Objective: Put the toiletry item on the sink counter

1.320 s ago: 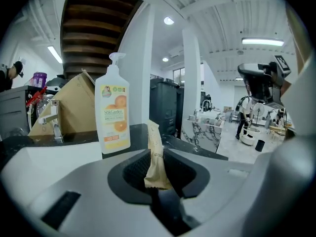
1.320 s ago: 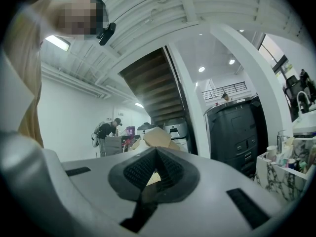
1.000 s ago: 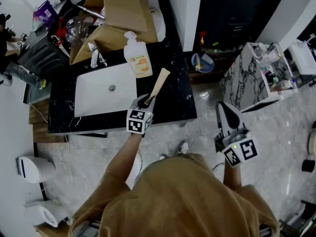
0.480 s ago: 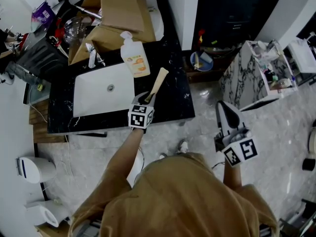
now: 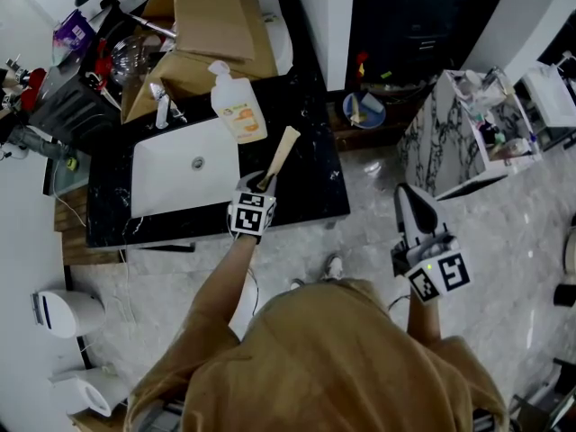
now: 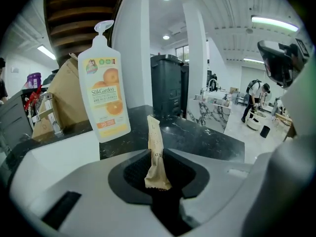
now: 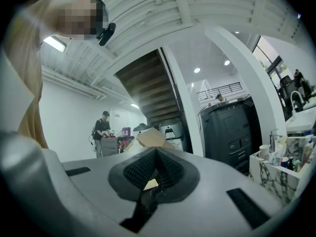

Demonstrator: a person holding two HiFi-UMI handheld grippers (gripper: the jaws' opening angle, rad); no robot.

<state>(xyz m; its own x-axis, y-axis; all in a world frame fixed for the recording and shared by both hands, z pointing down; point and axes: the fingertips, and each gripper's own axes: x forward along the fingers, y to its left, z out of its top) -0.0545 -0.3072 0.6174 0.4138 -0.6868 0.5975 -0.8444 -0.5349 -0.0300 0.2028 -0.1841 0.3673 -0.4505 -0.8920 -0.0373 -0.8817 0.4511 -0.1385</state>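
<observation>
A long beige paper packet (image 5: 279, 154) sticks out of my left gripper (image 5: 264, 184), which is shut on its near end. In the left gripper view the packet (image 6: 156, 149) rises from between the black pads of that gripper (image 6: 157, 171), over the black stone counter (image 6: 207, 139). The packet hangs over the counter (image 5: 310, 192), just right of the white sink basin (image 5: 184, 165). I cannot tell whether its far tip touches the stone. My right gripper (image 5: 408, 196) hangs over the floor at the right, shut with nothing in it (image 7: 155, 169).
An orange-labelled pump bottle (image 5: 236, 106) (image 6: 106, 93) stands behind the basin, a faucet (image 5: 162, 106) to its left. Cardboard boxes (image 5: 211, 25) crowd the counter's back. A marble-patterned cart (image 5: 450, 133) full of small items stands at the right, a blue bowl (image 5: 364, 109) beside the counter.
The head view has drifted a little, so the counter sits slightly further left. The left gripper still holds the packet over the same part of the counter. The right gripper has not moved.
</observation>
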